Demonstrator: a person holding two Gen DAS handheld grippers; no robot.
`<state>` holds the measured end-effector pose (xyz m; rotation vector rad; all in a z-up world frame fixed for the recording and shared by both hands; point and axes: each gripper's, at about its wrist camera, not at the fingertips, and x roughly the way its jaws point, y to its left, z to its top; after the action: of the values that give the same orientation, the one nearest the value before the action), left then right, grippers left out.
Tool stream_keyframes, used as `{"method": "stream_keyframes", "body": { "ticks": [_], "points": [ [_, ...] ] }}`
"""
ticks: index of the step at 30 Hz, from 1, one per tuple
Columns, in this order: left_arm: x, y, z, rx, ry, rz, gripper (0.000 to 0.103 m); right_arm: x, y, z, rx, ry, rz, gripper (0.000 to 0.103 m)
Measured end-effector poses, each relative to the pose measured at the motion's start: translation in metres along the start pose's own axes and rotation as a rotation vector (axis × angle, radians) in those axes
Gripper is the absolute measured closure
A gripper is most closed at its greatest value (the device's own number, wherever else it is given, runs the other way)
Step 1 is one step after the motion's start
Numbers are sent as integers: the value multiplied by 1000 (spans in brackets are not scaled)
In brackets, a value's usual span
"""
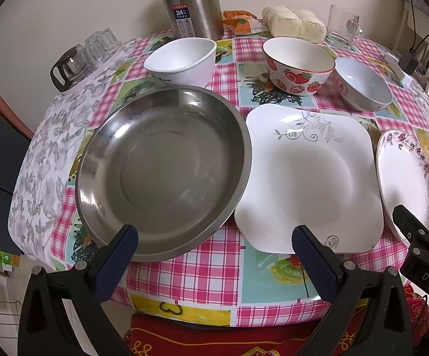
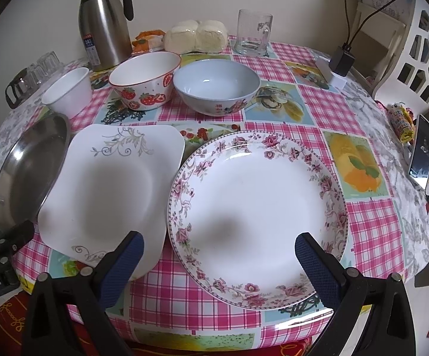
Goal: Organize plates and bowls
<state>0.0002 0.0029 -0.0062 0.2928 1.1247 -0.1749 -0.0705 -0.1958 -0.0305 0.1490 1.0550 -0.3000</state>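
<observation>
The left gripper has its jaws spread wide and they hold nothing. It hangs at the bottom of the left wrist view, over the near edge of the desk. Between and above its fingers lie the steel plate at centre left and the square white plate at centre right, with their edges touching.

The right gripper is also spread wide and empty, low in the right wrist view. The round floral plate lies just above it in the centre, and the square white plate is just beside that one on the left.

Behind the plates, in the upper part of the right wrist view, three bowls stand in a row: a small white bowl, a strawberry bowl and a pale blue bowl. Further up stand a steel thermos and a glass mug.
</observation>
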Motion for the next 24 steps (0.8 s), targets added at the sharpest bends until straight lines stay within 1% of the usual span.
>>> {"method": "stream_keyframes", "body": {
  "ticks": [6,7,8,9,11,18,20,22,24],
  "points": [
    [2,2,-1,-9,1,-15,0,1,0,0,-7,-18,-9,0],
    [2,2,0,-18,5,-37,0,1,1,0,-10,-19,-14,0],
    [3,3,0,-19,6,-37,0,1,1,0,-11,-17,-15,0],
    [2,3,0,-30,11,-64,0,2,1,0,-10,-14,-15,0],
    [2,4,1,-42,16,-91,0,2,1,0,-11,-17,-16,0],
    [2,4,1,-20,1,-38,0,1,1,0,-12,-29,-16,0],
    [1,6,0,-21,-14,-36,0,0,1,0,-12,-40,-18,0],
    [0,7,1,-29,-14,-53,0,-2,1,1,-13,-56,-19,0],
    [0,8,1,-32,-17,-58,0,-2,2,1,-14,-50,-17,0]
  ]
}}
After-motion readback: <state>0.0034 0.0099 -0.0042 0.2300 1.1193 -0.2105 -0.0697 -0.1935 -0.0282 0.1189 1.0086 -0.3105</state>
